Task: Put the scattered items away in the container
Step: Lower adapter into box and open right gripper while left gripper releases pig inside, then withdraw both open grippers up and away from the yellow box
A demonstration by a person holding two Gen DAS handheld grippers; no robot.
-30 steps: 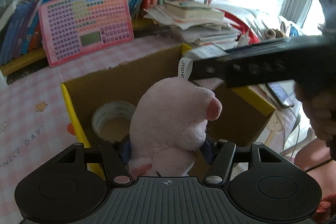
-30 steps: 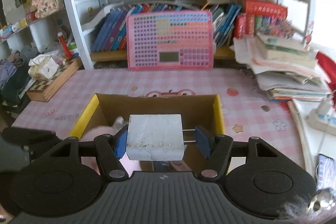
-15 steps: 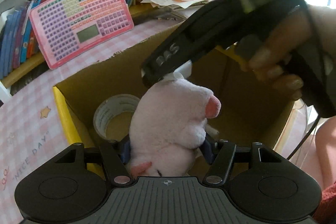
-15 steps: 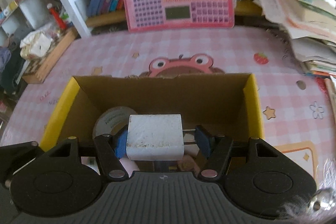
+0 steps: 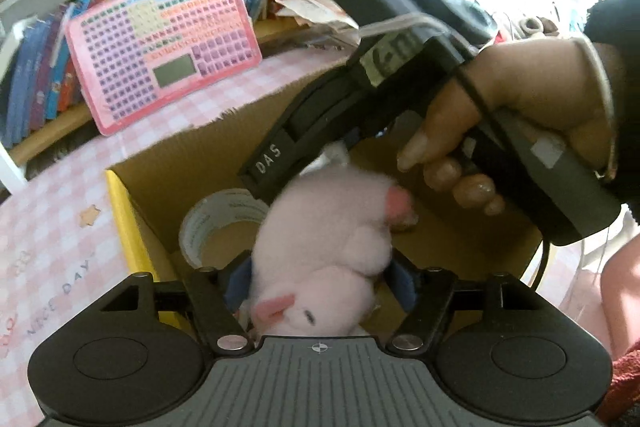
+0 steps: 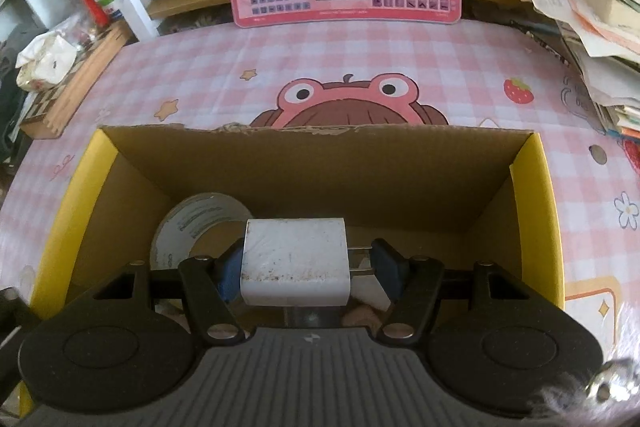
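- Our left hand-held gripper (image 5: 320,281) has just been opening its jaws, and the plush (image 5: 332,247) sits between them, low inside the box (image 5: 120,211).
- In the left view a gap now shows beside each blue pad, so we judge the plush is let go, resting head-down by the tape roll (image 5: 216,223); earlier the pads pressed into it.
- Our right hand-held gripper (image 6: 306,269) clamps the charger (image 6: 294,263): one pad on its white body, the other against its prongs. The jaws are at a middling width, unchanged in the frames.
- That gripper has dropped from above the box rim to well within its walls; the surface (image 6: 360,59) with its frog print now lies beyond the far wall, and the tape roll shows just behind the charger.
- In the left view, the right hand (image 5: 508,131) and its tool hang over the plush, very near it.
- For the task: the plush counts as delivered; the charger is over the box floor but not released.
- We judge that next the right jaws must part, then both tools lift clear without snagging the plush.
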